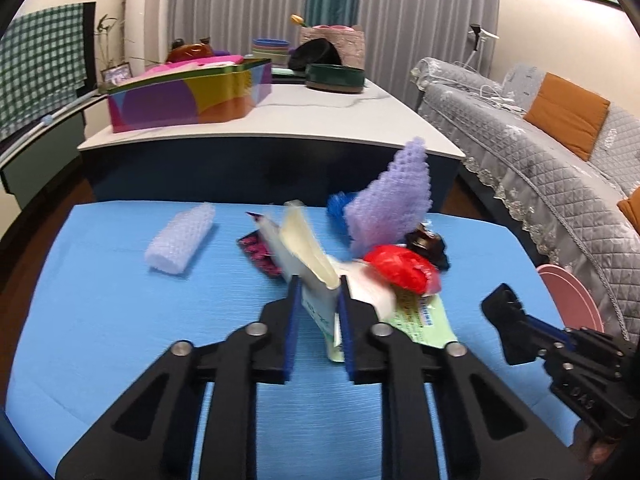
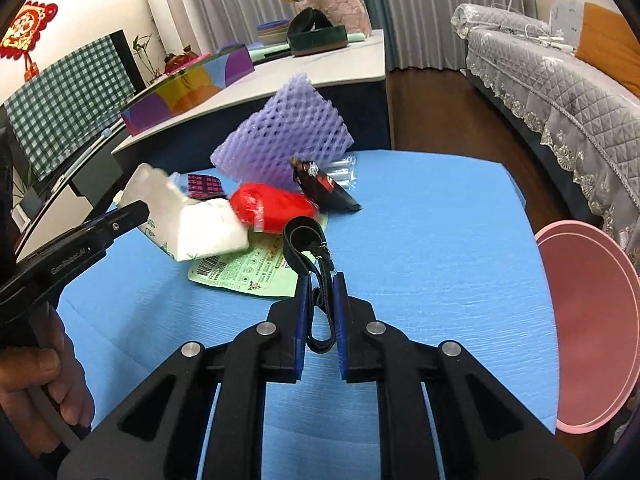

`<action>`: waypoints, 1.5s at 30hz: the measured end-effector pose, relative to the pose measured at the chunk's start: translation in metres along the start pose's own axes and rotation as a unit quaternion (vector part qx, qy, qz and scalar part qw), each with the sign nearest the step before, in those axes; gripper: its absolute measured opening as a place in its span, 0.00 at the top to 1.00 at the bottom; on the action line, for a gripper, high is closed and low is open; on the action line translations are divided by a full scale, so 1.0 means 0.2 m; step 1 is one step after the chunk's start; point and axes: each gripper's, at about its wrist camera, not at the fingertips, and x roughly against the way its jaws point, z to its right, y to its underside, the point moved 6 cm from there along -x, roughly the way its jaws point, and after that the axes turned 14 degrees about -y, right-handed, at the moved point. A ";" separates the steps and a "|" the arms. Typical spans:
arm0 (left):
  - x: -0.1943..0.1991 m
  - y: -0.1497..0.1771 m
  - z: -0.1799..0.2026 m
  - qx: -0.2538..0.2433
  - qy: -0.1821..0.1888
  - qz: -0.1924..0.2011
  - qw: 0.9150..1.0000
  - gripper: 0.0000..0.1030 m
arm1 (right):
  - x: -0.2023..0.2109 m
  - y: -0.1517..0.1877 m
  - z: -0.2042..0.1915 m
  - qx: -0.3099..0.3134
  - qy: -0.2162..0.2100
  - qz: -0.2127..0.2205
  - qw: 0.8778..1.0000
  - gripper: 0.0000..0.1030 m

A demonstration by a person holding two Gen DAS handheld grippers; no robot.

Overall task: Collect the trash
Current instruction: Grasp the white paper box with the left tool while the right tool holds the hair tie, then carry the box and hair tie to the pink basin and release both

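Left tongs (image 1: 318,284) clamped on tissue pack (image 1: 308,256), right tongs (image 2: 322,280) on black strap (image 2: 310,240); lift clear, carry to pink bin (image 2: 592,328).

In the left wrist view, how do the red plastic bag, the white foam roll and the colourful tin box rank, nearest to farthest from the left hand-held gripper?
From the left hand-held gripper:
1. Red plastic bag, just right.
2. White foam roll, left on the blue mat.
3. Colourful tin box, on the far table.
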 end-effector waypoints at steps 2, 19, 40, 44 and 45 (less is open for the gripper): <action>0.01 -0.01 -0.04 0.004 -0.006 0.001 1.000 0.94 | 0.02 0.00 -0.02 0.004 0.002 0.005 1.000 0.88; 0.18 -0.05 -0.12 0.007 -0.006 0.032 0.999 0.95 | 0.28 -0.04 -0.06 0.018 0.027 0.059 0.998 0.88; 0.41 -0.05 -0.02 -0.009 0.041 0.075 0.996 0.95 | 0.67 -0.09 -0.02 0.022 0.074 0.115 0.990 0.88; 0.43 -0.06 0.01 -0.012 0.051 0.081 0.995 0.95 | 0.76 -0.12 0.00 0.019 0.081 0.123 0.989 0.88; 0.43 -0.06 0.02 -0.013 0.052 0.081 0.995 0.95 | 0.78 -0.13 0.01 0.015 0.081 0.124 0.989 0.88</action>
